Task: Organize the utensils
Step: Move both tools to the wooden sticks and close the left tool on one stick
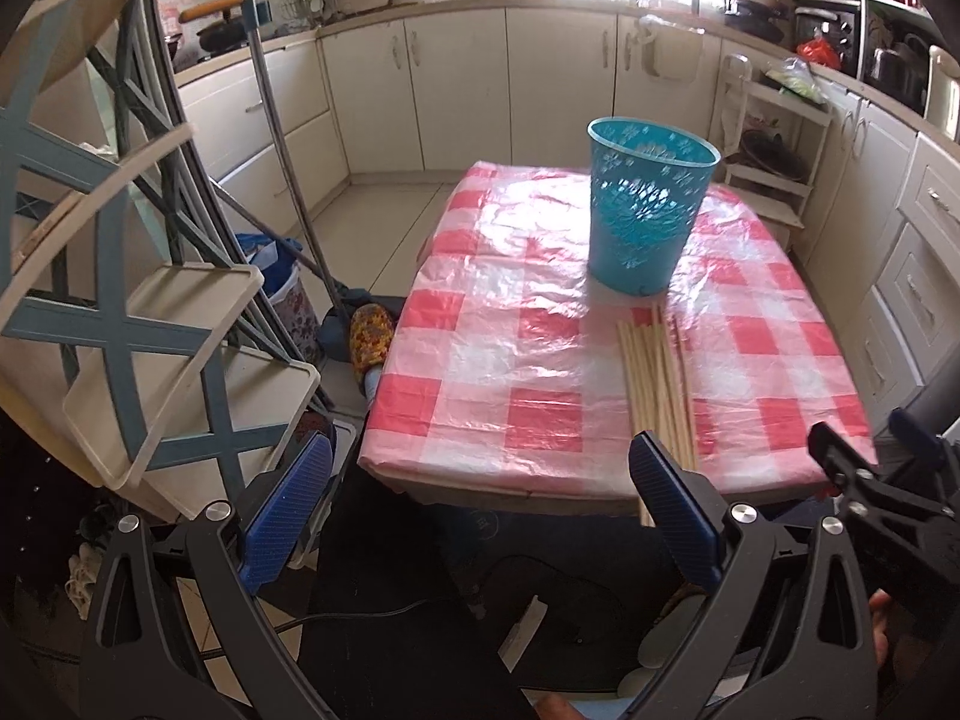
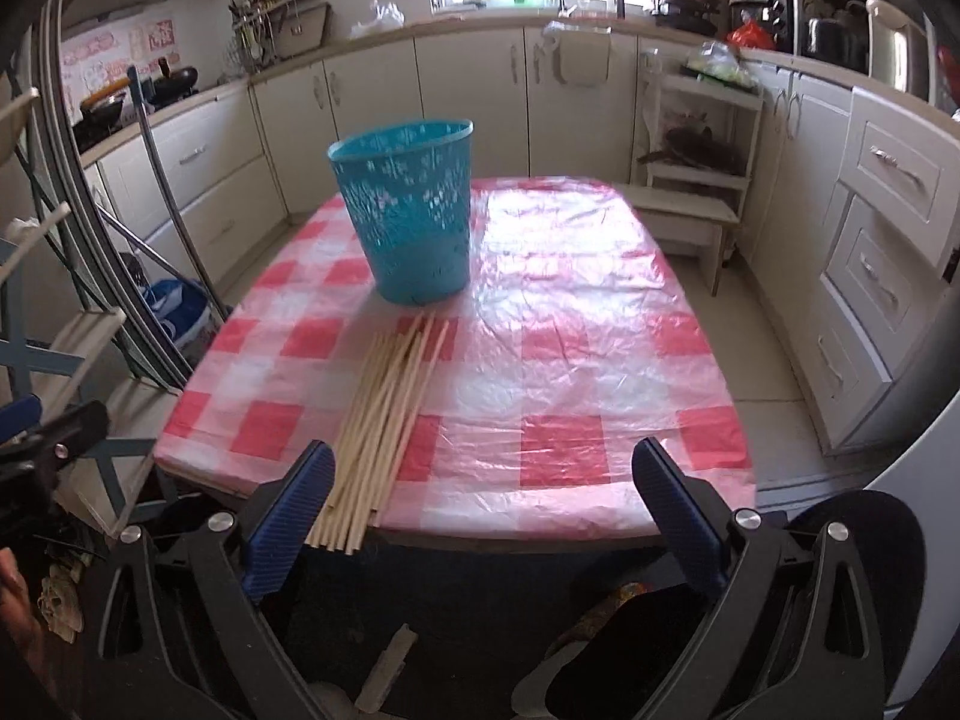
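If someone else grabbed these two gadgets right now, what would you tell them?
Left hand-held gripper: open, empty, short of the table's near edge.
Right hand-held gripper: open, empty, also near that edge.
Chopsticks: a loose bundle on the checked tablecloth, near ends overhanging the edge.
Blue basket: upright just behind them; nothing visible inside.
Done: nothing yet.
Left: likely move the chopsticks into the basket.

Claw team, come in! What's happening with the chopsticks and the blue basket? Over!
Left claw open, empty. Right claw open, empty. Chopsticks bundled on table, ends overhanging near edge; blue basket upright behind them. Nothing blocking.
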